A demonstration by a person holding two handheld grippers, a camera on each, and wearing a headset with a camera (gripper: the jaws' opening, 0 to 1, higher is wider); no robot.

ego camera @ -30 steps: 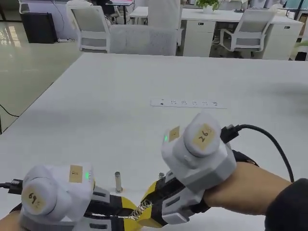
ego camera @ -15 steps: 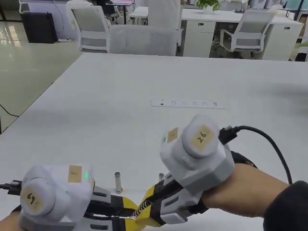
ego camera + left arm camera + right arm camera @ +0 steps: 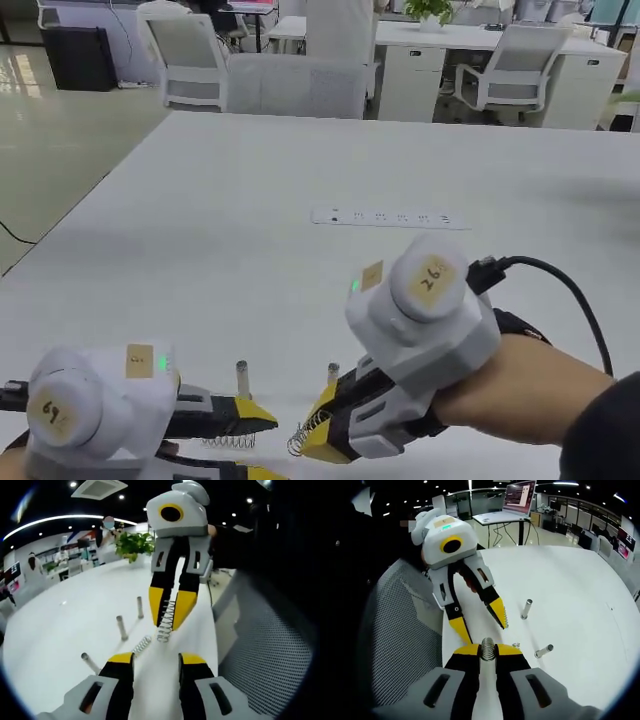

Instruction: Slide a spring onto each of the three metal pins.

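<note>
- While my right gripper [image 3: 487, 656] is pinched almost shut on a spring [image 3: 488, 649], the coil pokes out past my yellow tips. It is a thin helix of bare silver-grey wire, seen end-on as a small ring in the right gripper view.
- From the left gripper view, that same spring hangs down from between the two yellow tips toward the white table [image 3: 65, 625]. I cannot tell whether its lower end touches the surface.
- My left gripper [image 3: 156, 661] is spread wide, and nothing sits between its fingers [image 3: 120, 661].
- A second spring [image 3: 142, 644] lies flat on the table just ahead of my left gripper's tip. It is the same silver wire, it looks shorter, and it sits near the held one but apart from it.
- Three short grey metal cylinders stand in a row to the left of both springs in the left gripper view: the near pin [image 3: 90, 662], the middle pin [image 3: 121, 627] and the far pin [image 3: 140, 607]. Each one is bare.
- In the head view, two of those pins stand on the table just beyond my tips, between my two grippers.
</note>
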